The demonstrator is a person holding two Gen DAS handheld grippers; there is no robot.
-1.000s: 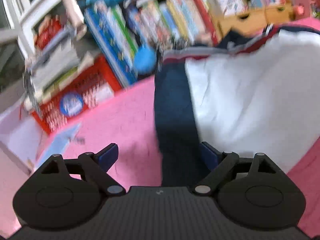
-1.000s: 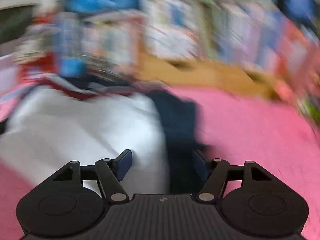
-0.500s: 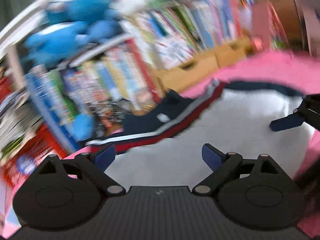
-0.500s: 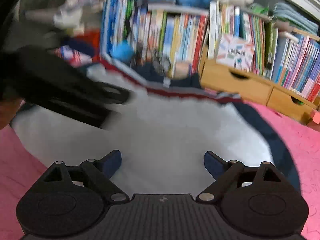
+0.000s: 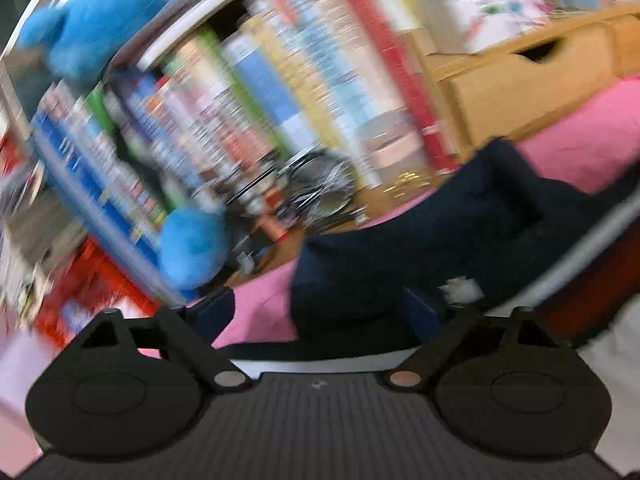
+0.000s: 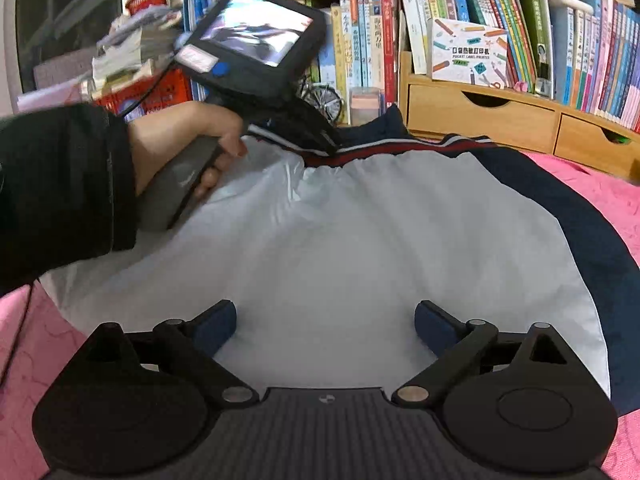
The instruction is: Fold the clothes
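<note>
A white jacket (image 6: 360, 240) with navy sleeves and a red-and-white striped trim lies flat on the pink mat (image 6: 600, 184). My right gripper (image 6: 326, 324) hovers open over the jacket's near white part, nothing between its fingers. In the right wrist view, a hand in a black sleeve holds my left gripper (image 6: 324, 142) at the far edge, its tips at the striped trim beside the navy collar (image 6: 384, 124). The left wrist view is blurred: my left gripper (image 5: 320, 312) is open, with the navy collar (image 5: 400, 264) lying between and just beyond its fingers.
Right behind the jacket stands a bookshelf (image 6: 360, 40) packed with books, with wooden drawers (image 6: 480, 112) at the right. A red basket (image 6: 160, 92) and stacked papers sit at the left. A blue plush toy (image 5: 192, 248) hangs near the collar.
My left gripper has swung from the jacket's left side up to the collar at the far edge. My right gripper has shifted over the white middle and stays open.
</note>
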